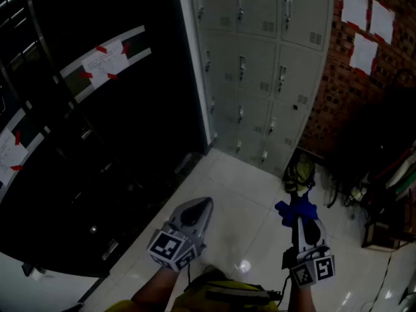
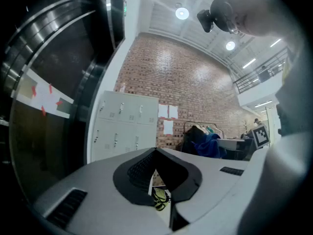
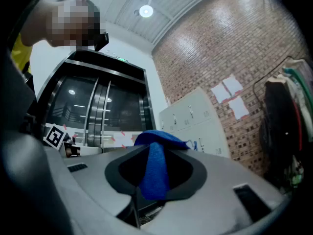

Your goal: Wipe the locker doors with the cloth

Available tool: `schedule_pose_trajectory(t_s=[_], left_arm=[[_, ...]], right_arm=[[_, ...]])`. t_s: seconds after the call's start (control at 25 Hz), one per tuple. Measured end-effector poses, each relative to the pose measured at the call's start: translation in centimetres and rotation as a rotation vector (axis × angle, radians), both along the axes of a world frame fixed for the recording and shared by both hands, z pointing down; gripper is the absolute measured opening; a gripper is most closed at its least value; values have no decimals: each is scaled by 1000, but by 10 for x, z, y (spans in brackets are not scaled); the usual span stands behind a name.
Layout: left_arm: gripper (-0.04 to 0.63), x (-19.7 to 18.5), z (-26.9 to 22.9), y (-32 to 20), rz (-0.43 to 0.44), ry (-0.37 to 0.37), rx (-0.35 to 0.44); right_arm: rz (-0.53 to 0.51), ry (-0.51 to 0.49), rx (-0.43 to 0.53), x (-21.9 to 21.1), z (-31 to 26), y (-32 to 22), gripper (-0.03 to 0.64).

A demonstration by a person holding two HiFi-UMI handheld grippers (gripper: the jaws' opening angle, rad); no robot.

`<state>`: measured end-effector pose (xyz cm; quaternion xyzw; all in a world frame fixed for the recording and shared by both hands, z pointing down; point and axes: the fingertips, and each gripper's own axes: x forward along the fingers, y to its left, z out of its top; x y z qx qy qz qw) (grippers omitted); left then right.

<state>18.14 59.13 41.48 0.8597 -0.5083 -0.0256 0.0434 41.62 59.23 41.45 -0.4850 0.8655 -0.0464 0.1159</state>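
Observation:
A bank of grey lockers (image 1: 260,64) stands against the far wall, also seen small in the left gripper view as lockers (image 2: 124,126) and in the right gripper view as lockers (image 3: 195,124). My right gripper (image 1: 300,214) is shut on a blue cloth (image 1: 296,212), which bunches out past its tips; the same cloth (image 3: 154,168) hangs between the jaws in the right gripper view. My left gripper (image 1: 200,207) is shut with nothing in it, its jaws (image 2: 156,173) meeting at the tips. Both grippers hang low over the floor, well short of the lockers.
Dark glass panels (image 1: 84,129) with taped paper notices run along the left. A brick wall (image 1: 338,90) with white sheets is at the right. A yellow-black bag (image 1: 299,174) lies on the white floor by the lockers. A clothes rack (image 1: 390,174) stands at far right.

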Motion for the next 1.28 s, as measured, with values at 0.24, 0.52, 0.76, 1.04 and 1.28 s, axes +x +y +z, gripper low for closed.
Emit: schedule_pose_trajectory(t_s=[0.24, 0.52, 0.76, 1.04, 1.28], left_arm=[[0, -111, 4, -14, -135, -8, -5], [0, -175, 25, -34, -247, 17, -32], [0, -202, 52, -118, -180, 57, -78], [0, -265, 13, -281, -98, 40, -16], [0, -295, -9, -390, -37, 14, 6]], right_arm=[[-54, -13, 18, -93, -8, -49, 101], [-94, -20, -50, -124, 12, -99, 101], [-83, 10, -61, -162, 36, -170, 101], [-3, -1, 14, -231, -3, -313, 101], [52, 3, 10, -264, -18, -408, 101]])
